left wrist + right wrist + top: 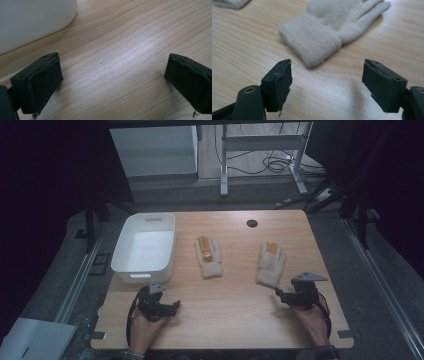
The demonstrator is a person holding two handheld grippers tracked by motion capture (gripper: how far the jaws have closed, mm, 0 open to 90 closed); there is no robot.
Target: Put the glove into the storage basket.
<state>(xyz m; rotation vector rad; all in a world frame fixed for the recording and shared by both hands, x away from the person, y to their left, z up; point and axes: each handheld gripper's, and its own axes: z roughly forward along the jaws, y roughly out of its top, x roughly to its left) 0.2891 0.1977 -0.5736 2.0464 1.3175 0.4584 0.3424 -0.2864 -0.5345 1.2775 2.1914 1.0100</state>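
Note:
Two cream knitted gloves with orange patches lie flat on the wooden table, one near the middle and one to the right. My right gripper is open just short of the right glove's cuff. In the right gripper view that glove lies beyond the spread jaws of the right gripper, apart from them, and the other glove's cuff shows at the top left. My left gripper is open low over bare wood near the front edge. The left gripper has nothing between its jaws.
A white plastic bin stands at the table's left, and its rounded corner is close ahead of the left gripper. A black cable hole sits near the far edge. Desk legs and cables lie on the floor beyond.

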